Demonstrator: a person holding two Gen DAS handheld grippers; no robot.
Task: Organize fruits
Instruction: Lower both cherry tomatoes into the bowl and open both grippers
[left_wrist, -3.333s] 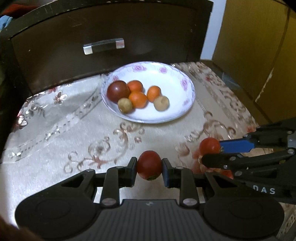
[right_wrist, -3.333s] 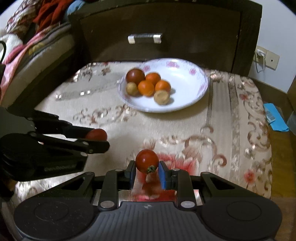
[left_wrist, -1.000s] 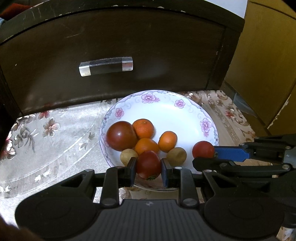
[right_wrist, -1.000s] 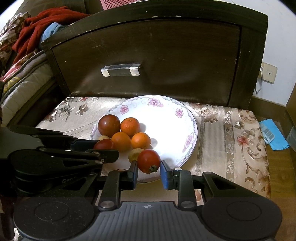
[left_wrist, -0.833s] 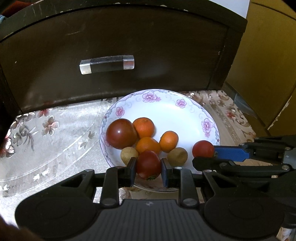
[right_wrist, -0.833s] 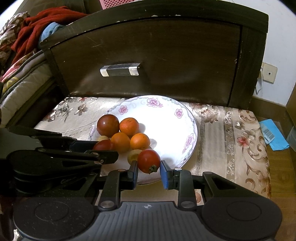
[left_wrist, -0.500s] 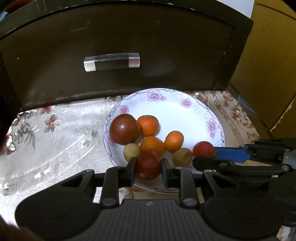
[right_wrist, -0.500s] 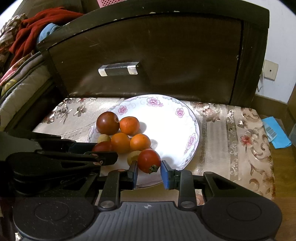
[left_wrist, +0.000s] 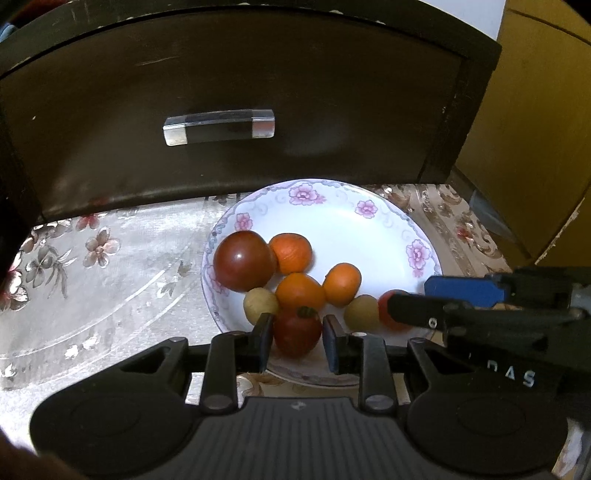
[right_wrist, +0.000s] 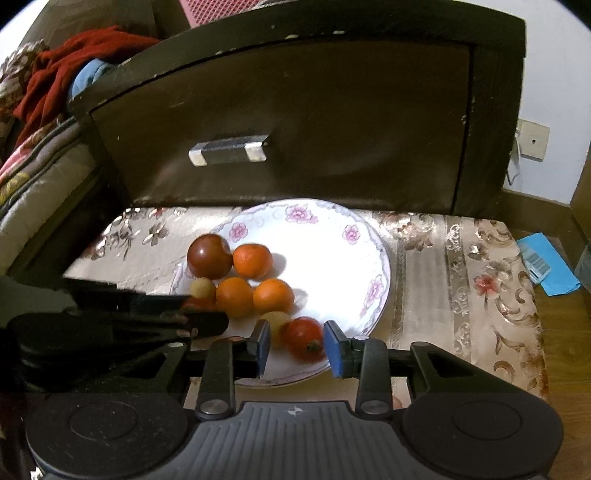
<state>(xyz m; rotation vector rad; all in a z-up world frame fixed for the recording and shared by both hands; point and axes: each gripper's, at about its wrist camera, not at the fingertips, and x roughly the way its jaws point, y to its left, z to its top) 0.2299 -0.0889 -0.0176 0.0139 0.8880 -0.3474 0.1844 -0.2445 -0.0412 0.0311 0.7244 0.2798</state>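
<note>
Left gripper (left_wrist: 297, 336): jaws just opened, gap seen beside red tomato (left_wrist: 297, 331); tomato let go, set on near rim of flowered plate (left_wrist: 332, 199). Right gripper (right_wrist: 297, 347): jaws also opened, second tomato (right_wrist: 303, 338) dropped beside oranges (right_wrist: 273, 295). Fruits gathered together.

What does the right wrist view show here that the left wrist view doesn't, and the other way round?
Only the right wrist view: red clothing, a wall socket, a blue packet on the floor. Only the left wrist view: a yellow cabinet. Both: the floral plate with its dark tomato, three oranges and two pale fruits, the drawer handle, and each hand-held gripper, left and right, its jaws just opening around a red tomato on the plate.
</note>
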